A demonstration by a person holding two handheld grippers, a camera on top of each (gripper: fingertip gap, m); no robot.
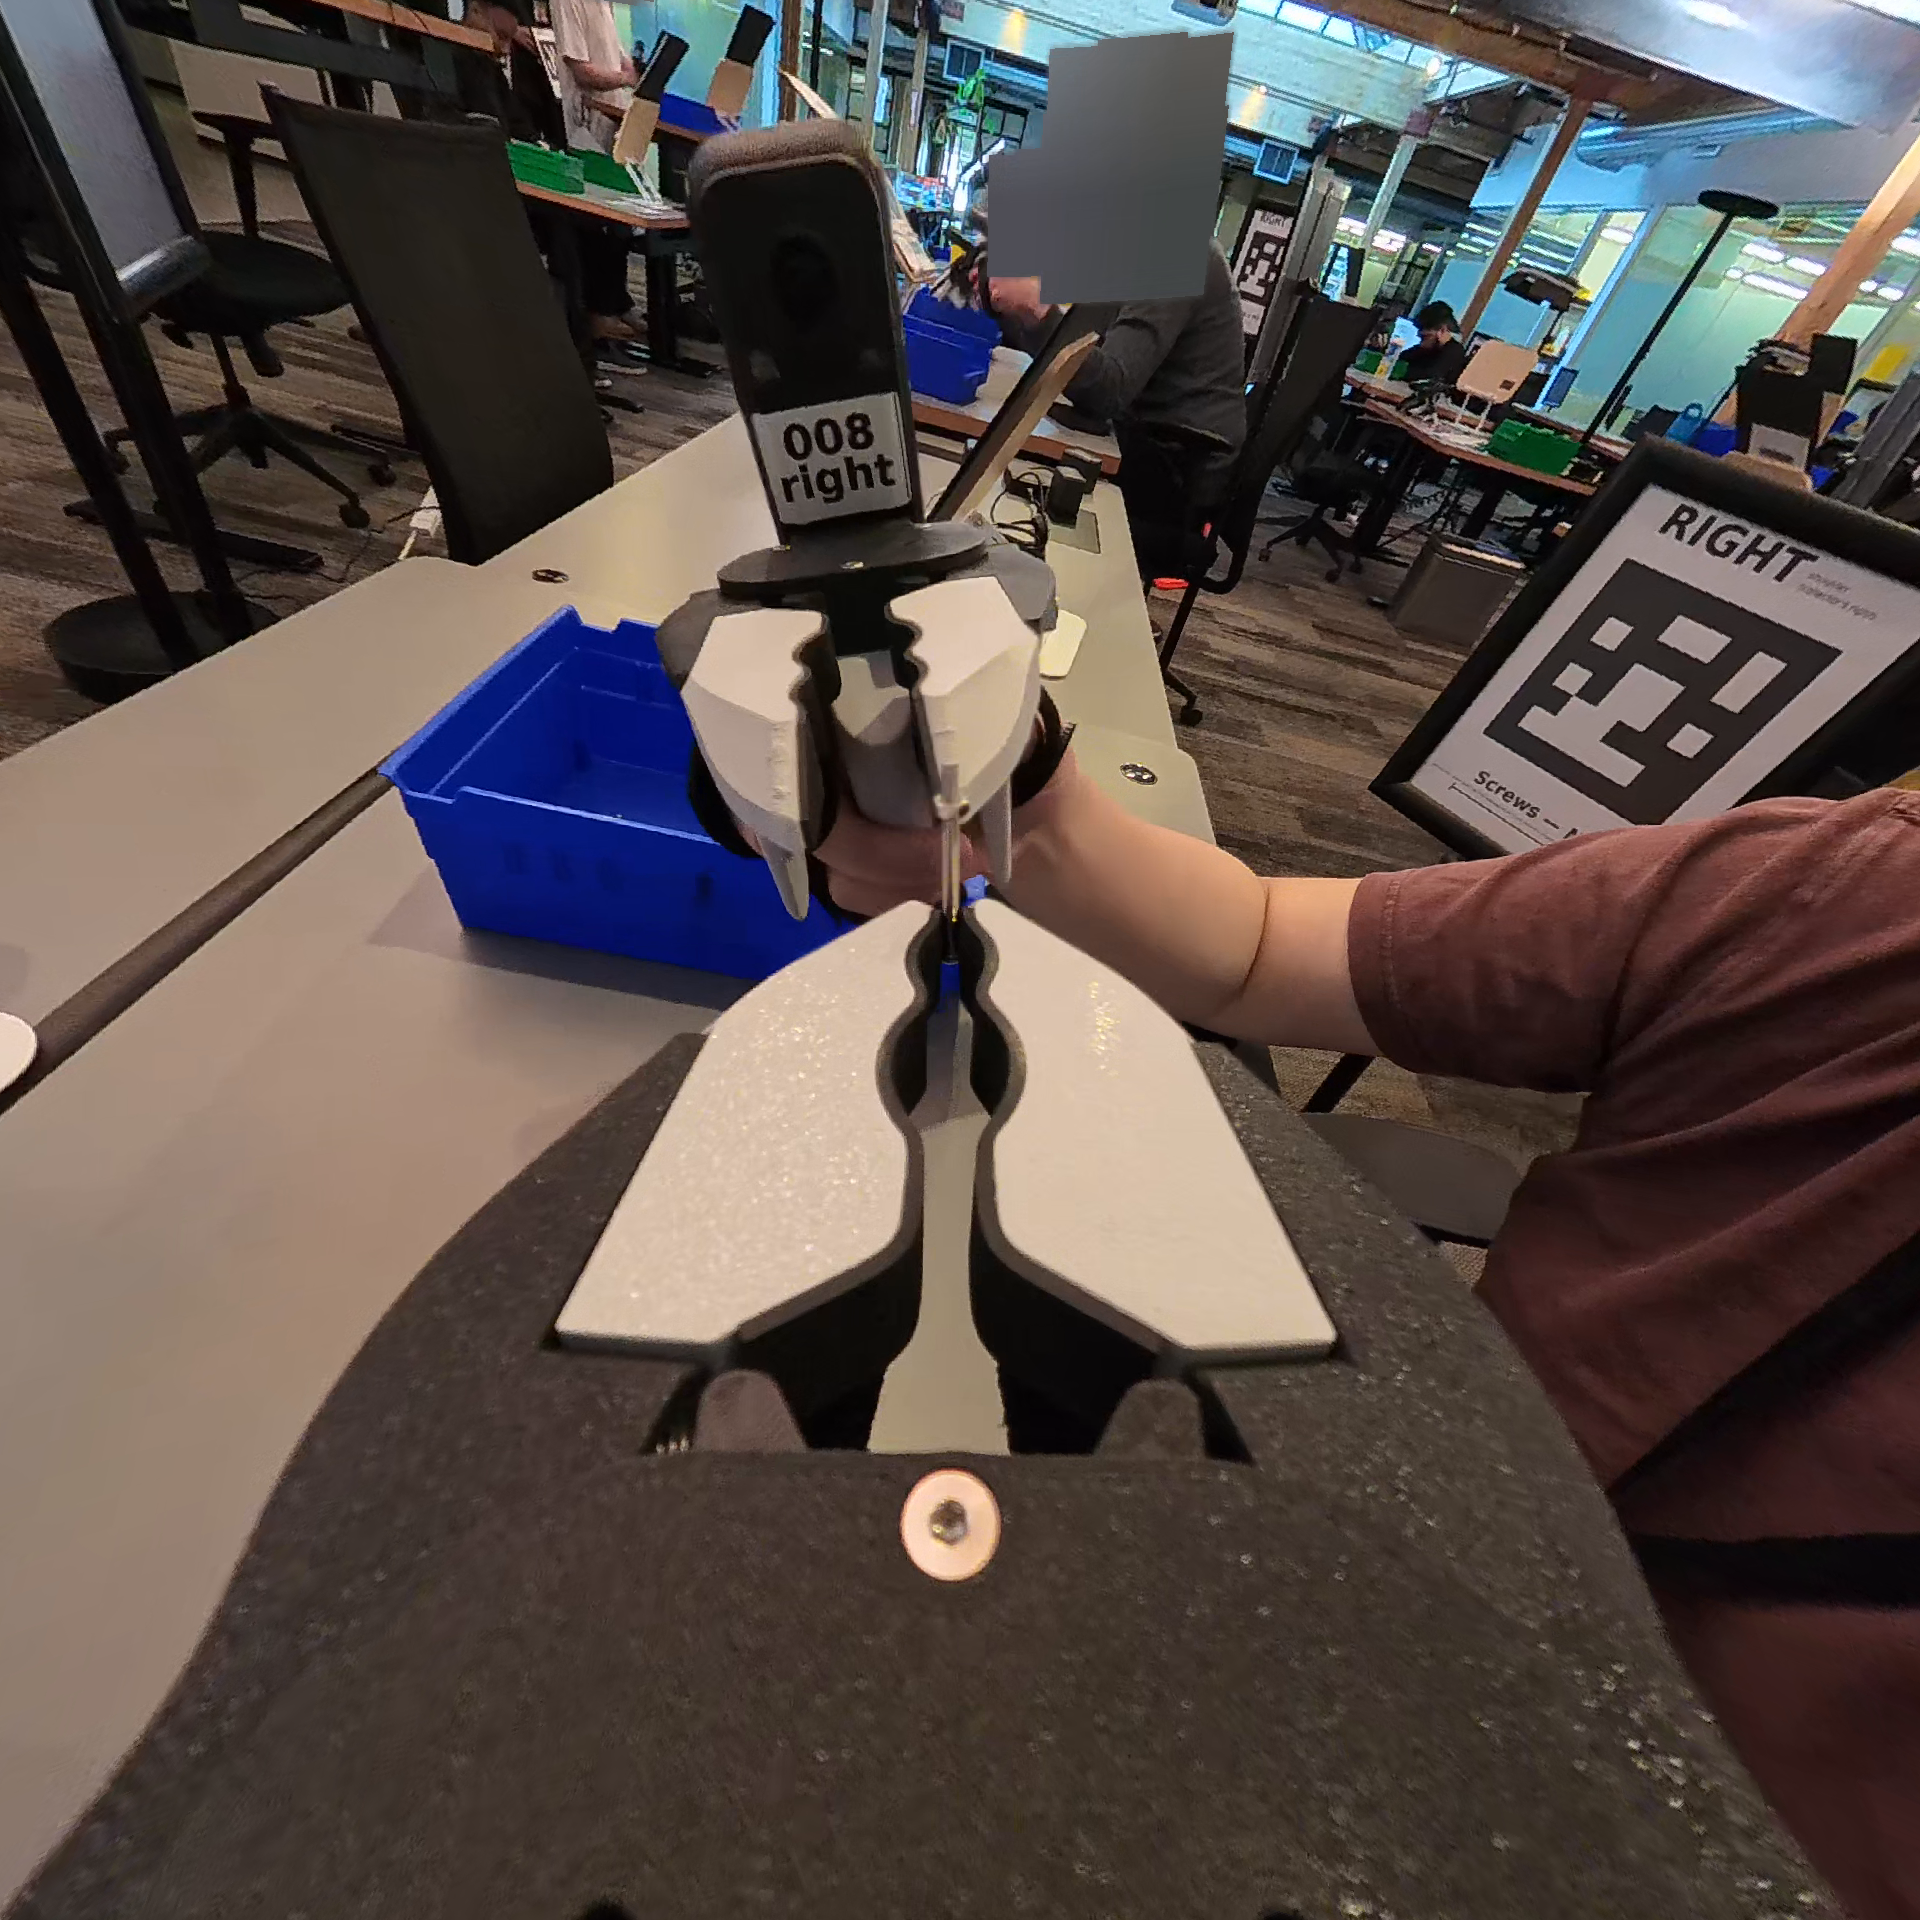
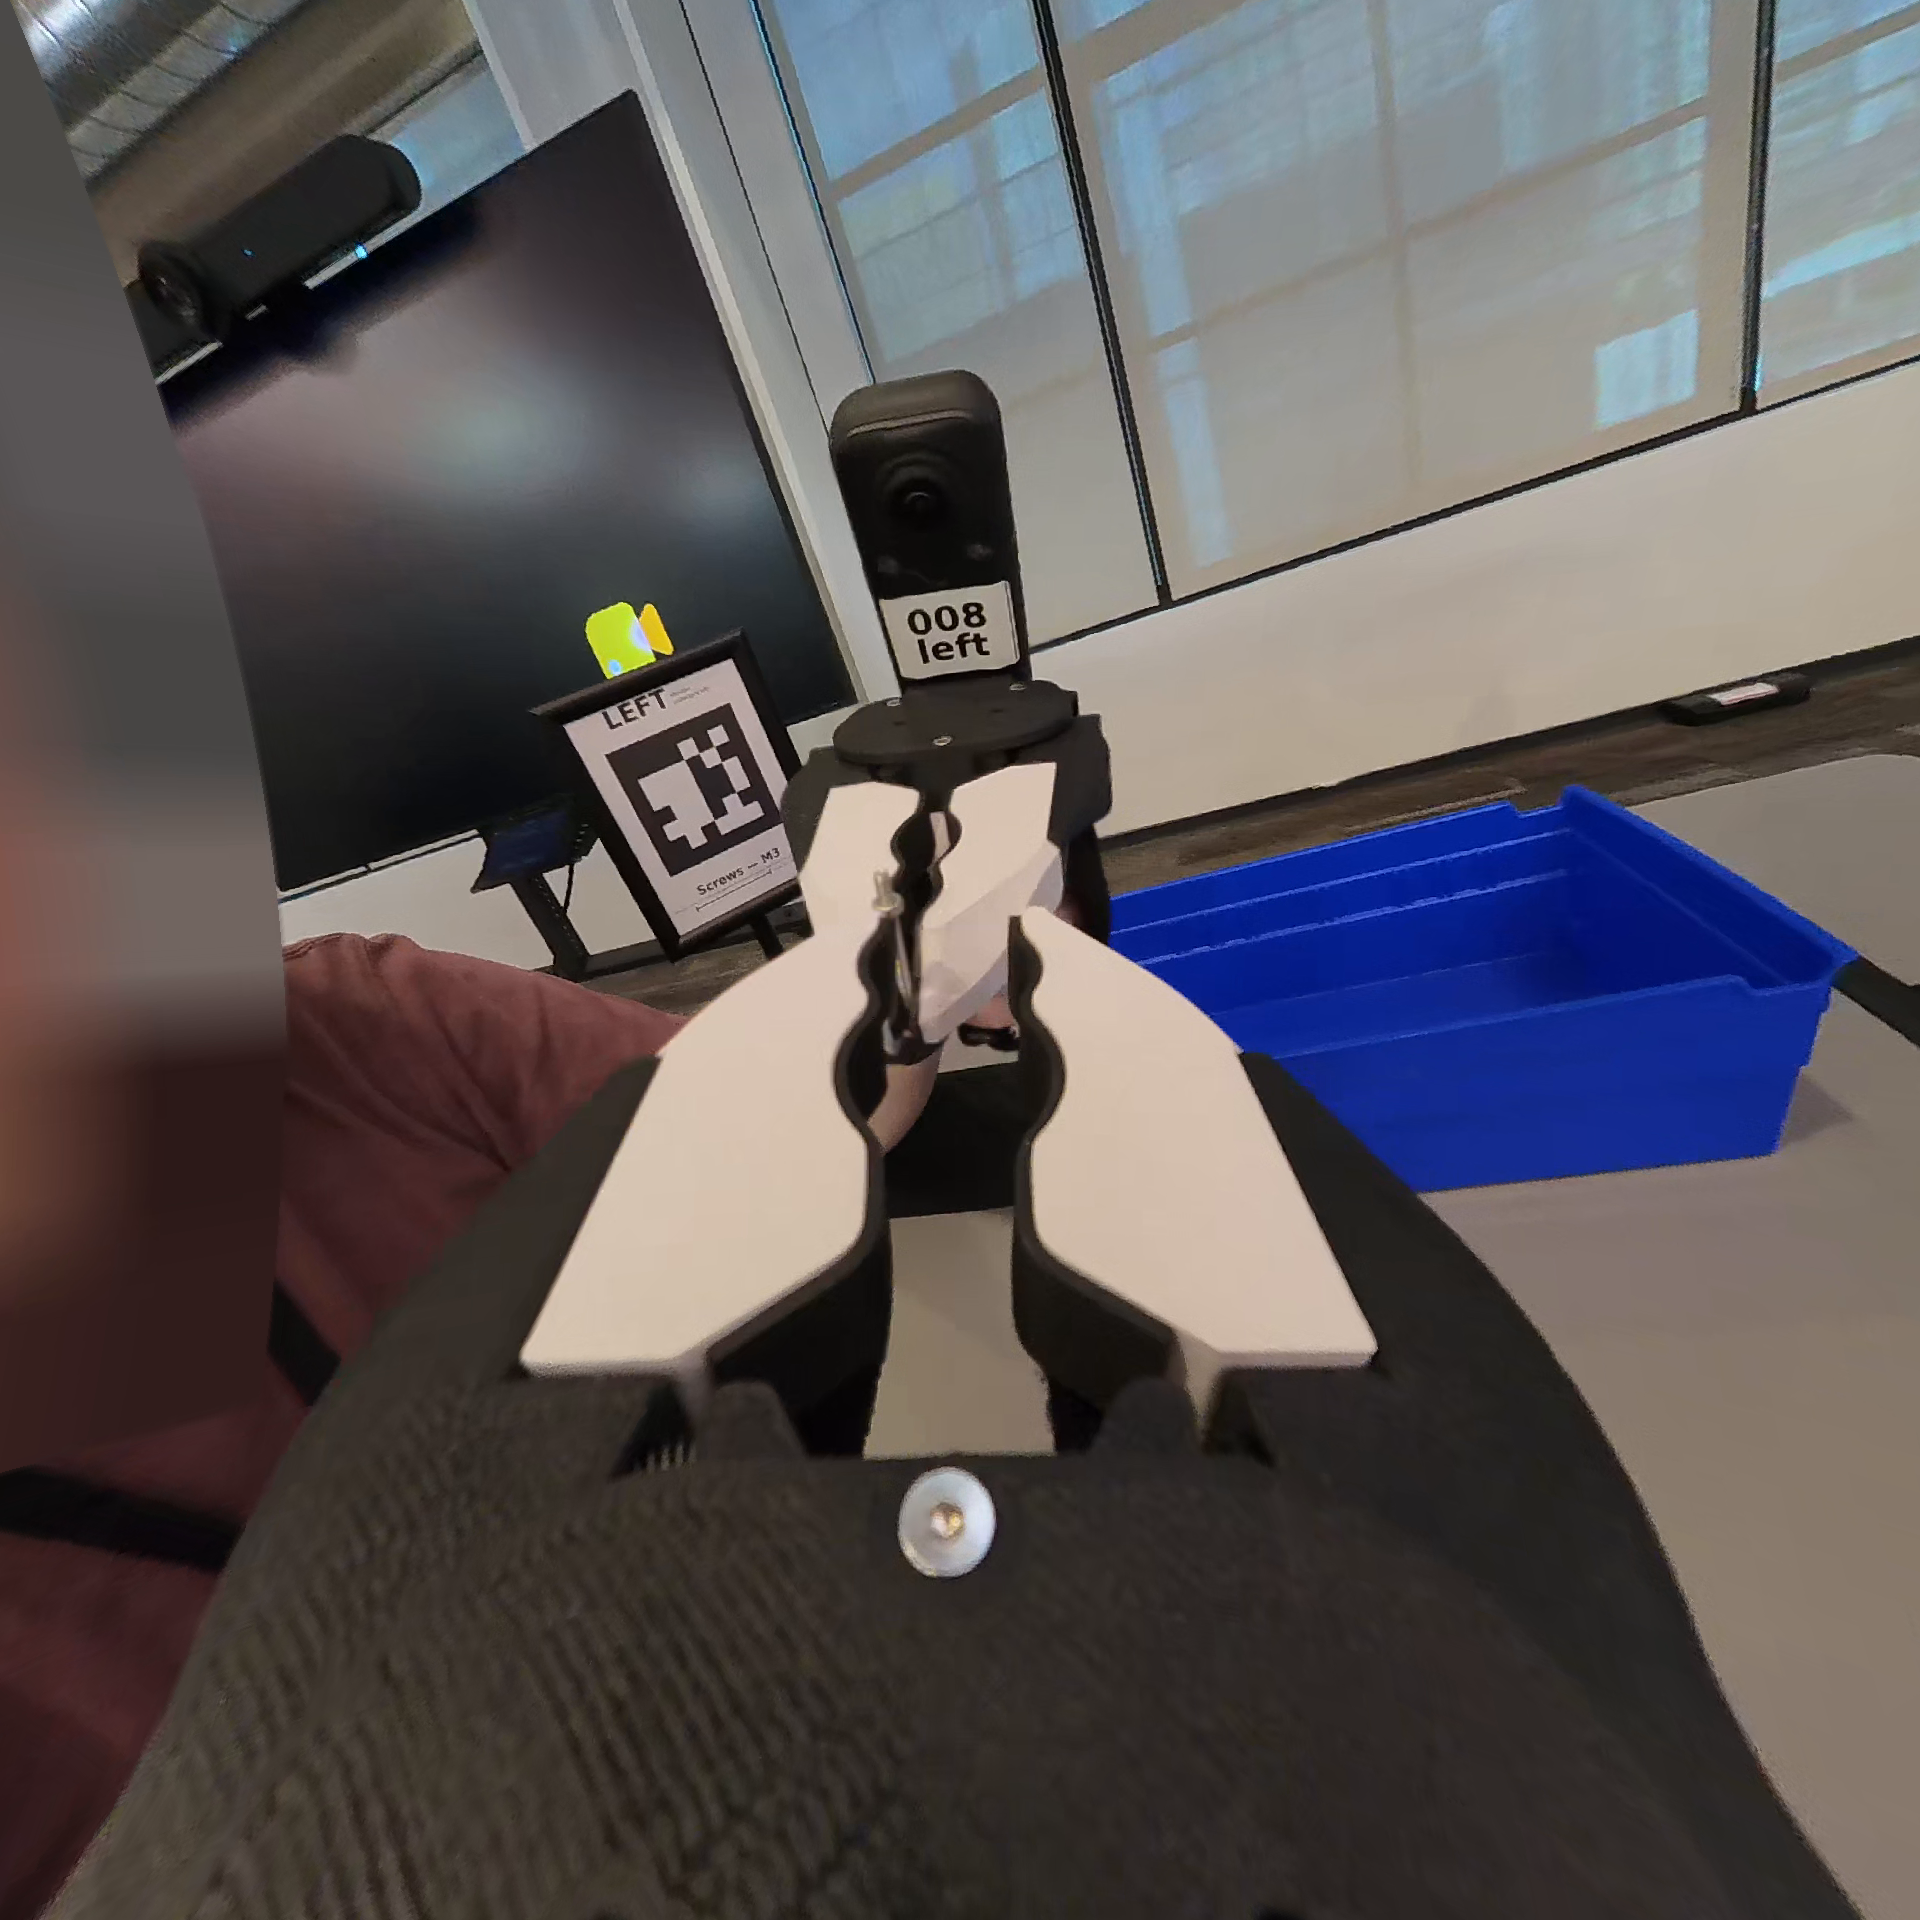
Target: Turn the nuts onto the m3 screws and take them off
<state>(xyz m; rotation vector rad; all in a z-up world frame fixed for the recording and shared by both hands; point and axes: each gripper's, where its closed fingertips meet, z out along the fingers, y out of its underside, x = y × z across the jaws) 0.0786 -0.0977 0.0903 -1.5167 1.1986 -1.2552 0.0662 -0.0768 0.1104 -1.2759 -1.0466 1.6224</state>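
A thin M3 screw (image 1: 949, 862) stands upright from the tips of my left gripper (image 1: 951, 923), which is shut on its lower end. A small silver piece (image 1: 952, 805), nut or screw head, sits at the screw's upper end. My right gripper (image 1: 899, 878) faces the left one, held by a hand; its jaws stand apart on either side of the screw's upper end. In the right wrist view the screw (image 2: 896, 951) leans close to the left finger of my right gripper (image 2: 945, 940). Beyond it, the left gripper (image 2: 912, 1023) pinches the screw.
A blue plastic bin (image 1: 561, 800) stands on the grey table (image 1: 260, 1091) just behind the grippers; it also shows in the right wrist view (image 2: 1455, 1081). Framed marker signs stand at the right (image 1: 1662, 686) and left (image 2: 696, 800). A maroon-sleeved arm (image 1: 1558, 935) reaches in.
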